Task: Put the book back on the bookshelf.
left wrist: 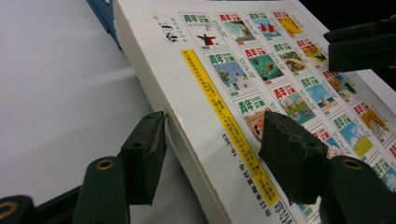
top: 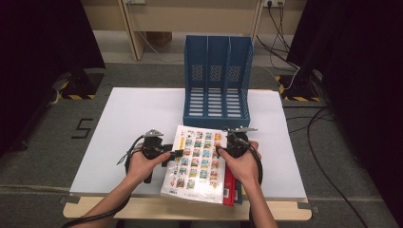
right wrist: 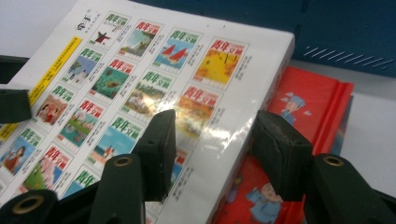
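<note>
The thick white paperback book with a grid of small colourful cover pictures [top: 197, 161] lies flat at the near edge of the white bench [top: 133, 123], just in front of the blue plastic three-slot file rack [top: 217, 83] and resting partly on a red-covered book [top: 229, 187] that sticks out beside it. The left tool [top: 175, 154] straddles the white book's spine edge: in the left gripper view one jaw sits below the stack of pages against the bench, the other hovers over the cover, and neither pad presses, so it is released. The right tool [top: 223, 151] straddles the opposite edge, one jaw over the glossy cover and one over the red book, jaws wide and likewise released

Risks, as I judge them: the book is thick and heavy for its glossy cover, so a clench on the cover alone could peel it open and let the page block sag or slip. The right tool's outer jaw could also catch the red book and drag it toward the bench edge, where it already overhangs. A lift from one side only would tilt the book against the rack

All three slots of the rack look empty; a dark blue thing [top: 239, 192] lies under the red book, farther from the rack
</note>
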The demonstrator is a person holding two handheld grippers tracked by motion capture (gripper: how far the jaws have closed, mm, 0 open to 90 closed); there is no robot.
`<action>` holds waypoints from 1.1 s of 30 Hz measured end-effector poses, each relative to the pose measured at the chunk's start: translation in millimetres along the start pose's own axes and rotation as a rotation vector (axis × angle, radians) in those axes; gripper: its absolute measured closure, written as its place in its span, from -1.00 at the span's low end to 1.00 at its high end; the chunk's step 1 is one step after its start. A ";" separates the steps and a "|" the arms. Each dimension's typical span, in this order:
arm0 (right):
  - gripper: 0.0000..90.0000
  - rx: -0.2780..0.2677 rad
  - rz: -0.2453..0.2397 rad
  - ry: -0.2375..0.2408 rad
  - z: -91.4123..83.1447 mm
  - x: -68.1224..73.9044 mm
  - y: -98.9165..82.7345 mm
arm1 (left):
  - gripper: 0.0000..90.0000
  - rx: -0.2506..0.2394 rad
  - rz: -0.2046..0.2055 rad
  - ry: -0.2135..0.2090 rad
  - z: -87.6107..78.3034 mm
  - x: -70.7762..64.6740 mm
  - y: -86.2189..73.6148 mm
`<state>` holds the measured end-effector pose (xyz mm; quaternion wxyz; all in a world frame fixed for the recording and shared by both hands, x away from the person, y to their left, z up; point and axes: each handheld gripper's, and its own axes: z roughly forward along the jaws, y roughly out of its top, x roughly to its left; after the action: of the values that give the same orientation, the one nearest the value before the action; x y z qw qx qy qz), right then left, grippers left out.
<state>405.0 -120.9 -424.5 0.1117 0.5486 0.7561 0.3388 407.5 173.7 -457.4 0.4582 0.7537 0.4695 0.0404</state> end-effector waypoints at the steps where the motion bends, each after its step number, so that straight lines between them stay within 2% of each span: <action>1: 0.11 0.006 0.009 0.007 -0.5 2.1 -1.5 | -0.13 0.003 -0.005 0.004 -0.9 0.8 0.1; 6: 0.11 0.015 0.027 0.018 -0.6 4.3 -3.1 | -0.10 0.009 -0.026 -0.002 -3.1 4.2 -0.3; 10: 0.11 0.021 0.051 0.045 0.3 8.2 -5.7 | -0.02 -0.003 -0.020 0.040 -6.6 7.7 1.4; 16: 0.11 0.040 0.040 0.084 0.6 14.3 -7.5 | 0.03 0.003 -0.027 0.051 -8.0 15.4 -0.5; 17: 0.13 0.054 0.031 0.106 0.5 12.7 -5.5 | 0.04 0.001 -0.035 0.048 -7.1 17.4 -3.4; 18: 0.13 0.054 0.031 0.106 0.5 12.7 -5.5 | 0.04 0.001 -0.035 0.048 -7.1 17.4 -3.4; 20: 0.14 0.040 0.059 0.132 2.0 4.6 2.6 | 0.08 0.011 -0.029 0.056 -6.5 17.2 -5.5; 23: 0.13 0.013 0.094 0.122 7.1 -7.6 16.4 | 0.09 0.009 -0.010 0.066 -6.3 15.8 -7.0; 24: 0.13 0.013 0.094 0.122 7.1 -7.6 16.4 | 0.09 0.009 -0.010 0.066 -6.3 15.8 -7.0; 27: 0.12 0.014 0.119 0.113 15.4 -17.2 31.9 | 0.09 0.017 -0.006 0.066 -5.4 16.7 -7.4; 33: 0.10 0.031 0.143 0.131 27.8 -24.5 42.6 | 0.09 0.010 0.005 0.076 -4.8 15.0 -8.8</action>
<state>461.2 -125.0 -423.1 0.0288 0.5795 0.7260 0.3692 407.6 189.2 -466.6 0.4360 0.7551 0.4850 0.0677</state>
